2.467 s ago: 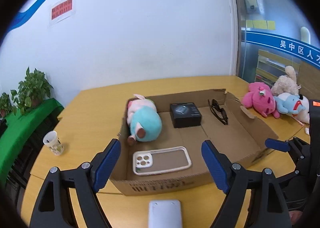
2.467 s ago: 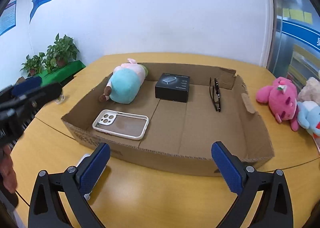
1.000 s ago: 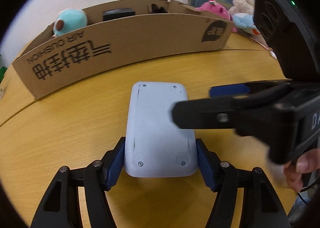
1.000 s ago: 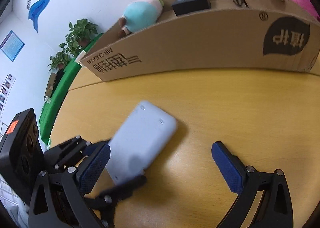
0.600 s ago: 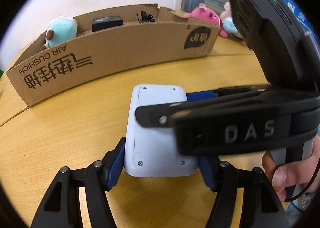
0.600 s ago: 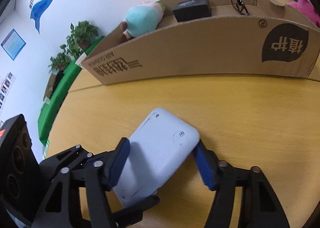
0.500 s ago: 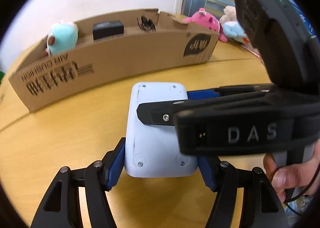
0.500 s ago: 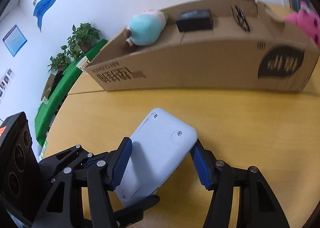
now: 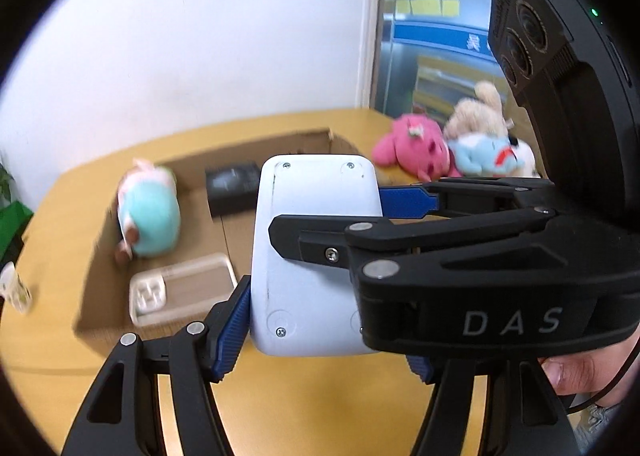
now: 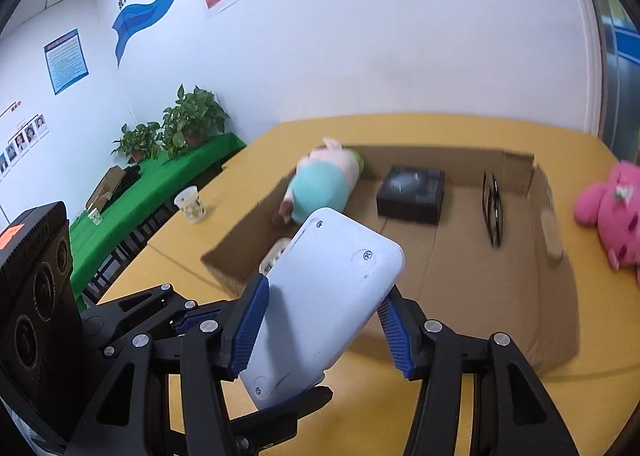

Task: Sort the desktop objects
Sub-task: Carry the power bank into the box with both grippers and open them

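White power bank [image 10: 320, 308] | L hand-held gripper [image 9: 320, 320] clamped on it | R hand-held gripper [image 10: 324, 320] clamped too | above box [image 10: 560, 296]

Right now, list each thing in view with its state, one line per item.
White rounded plastic device: lifted off the table, clamped by both tongs.
Left tongs: shut on the device.
Right tongs: shut on the device.
Shallow brown cardboard box: open-topped, resting on the table.
Teal-and-pink plush toy: lying in the box.
Black-framed glasses: folded, in the box.
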A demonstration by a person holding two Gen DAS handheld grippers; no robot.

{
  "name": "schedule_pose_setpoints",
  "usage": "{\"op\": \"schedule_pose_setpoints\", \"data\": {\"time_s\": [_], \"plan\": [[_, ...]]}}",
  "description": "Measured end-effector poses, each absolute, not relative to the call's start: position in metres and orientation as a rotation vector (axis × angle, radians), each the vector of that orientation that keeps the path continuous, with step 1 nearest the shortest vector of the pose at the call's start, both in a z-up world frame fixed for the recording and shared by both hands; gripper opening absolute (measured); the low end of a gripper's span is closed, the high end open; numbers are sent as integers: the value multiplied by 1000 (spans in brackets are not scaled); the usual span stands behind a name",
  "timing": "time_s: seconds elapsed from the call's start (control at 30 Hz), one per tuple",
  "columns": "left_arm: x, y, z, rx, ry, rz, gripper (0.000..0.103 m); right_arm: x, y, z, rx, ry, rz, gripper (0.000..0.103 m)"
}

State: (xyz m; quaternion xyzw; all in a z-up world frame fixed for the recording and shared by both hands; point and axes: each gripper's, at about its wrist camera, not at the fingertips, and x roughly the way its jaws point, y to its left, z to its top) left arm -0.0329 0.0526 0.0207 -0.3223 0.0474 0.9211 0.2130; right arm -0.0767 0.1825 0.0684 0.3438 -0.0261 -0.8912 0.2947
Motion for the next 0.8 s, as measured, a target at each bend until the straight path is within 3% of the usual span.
{"op": "schedule_pose_setpoints", "data": {"time_s": [0.3,0.5,0.8], "plan": [[-148,50,42,-1046,33,2556,65,-212,174,86,1051,-35,-2231,54],[-221,57,-4,-1302,-16,2479,65,-297,177,29,1259,-67,-2082,54],[-276,57,-79,-1677,-119,2356,65,-341,159,-58,1468,-67,-1950,54]]}}
